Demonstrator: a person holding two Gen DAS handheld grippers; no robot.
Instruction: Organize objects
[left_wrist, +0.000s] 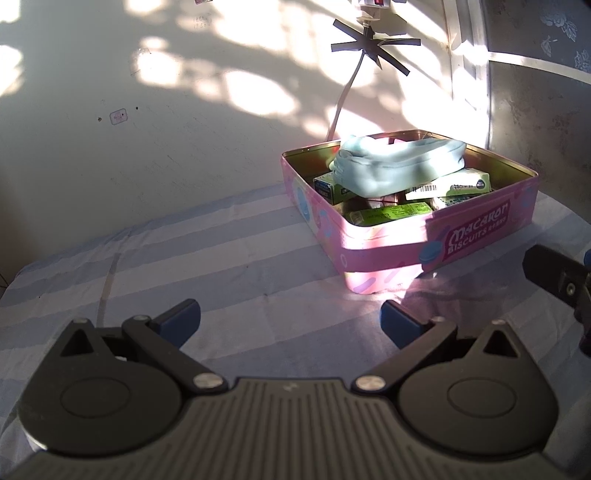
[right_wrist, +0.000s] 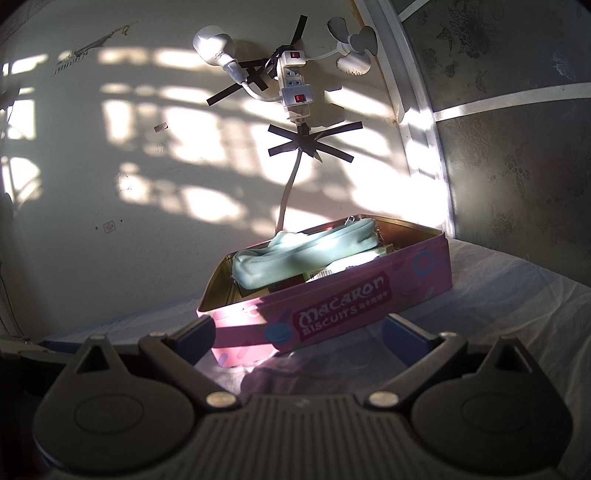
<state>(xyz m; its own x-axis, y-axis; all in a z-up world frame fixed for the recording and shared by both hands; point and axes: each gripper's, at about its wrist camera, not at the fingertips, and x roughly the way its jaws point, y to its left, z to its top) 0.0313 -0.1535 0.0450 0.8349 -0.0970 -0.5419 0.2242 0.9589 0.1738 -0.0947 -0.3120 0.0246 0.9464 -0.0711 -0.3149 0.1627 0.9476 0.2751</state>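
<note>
A pink "Macaron Biscuits" tin (left_wrist: 476, 236) stands open on the striped cloth, at the right in the left wrist view. In it lie a light blue pouch (left_wrist: 399, 162) on top of several green and white boxes (left_wrist: 391, 214). My left gripper (left_wrist: 290, 319) is open and empty, low over the cloth, to the left of the tin and short of it. In the right wrist view the tin (right_wrist: 343, 306) is straight ahead with the pouch (right_wrist: 295, 258) on top. My right gripper (right_wrist: 297, 338) is open and empty, its fingers just short of the tin's front wall.
The striped cloth (left_wrist: 184, 251) covers the table up to a white wall. A power strip (right_wrist: 293, 86) with a cable and black tape hangs on the wall above the tin. A dark patterned panel (right_wrist: 517, 147) stands at the right. Part of the right gripper (left_wrist: 557, 280) shows at the right edge.
</note>
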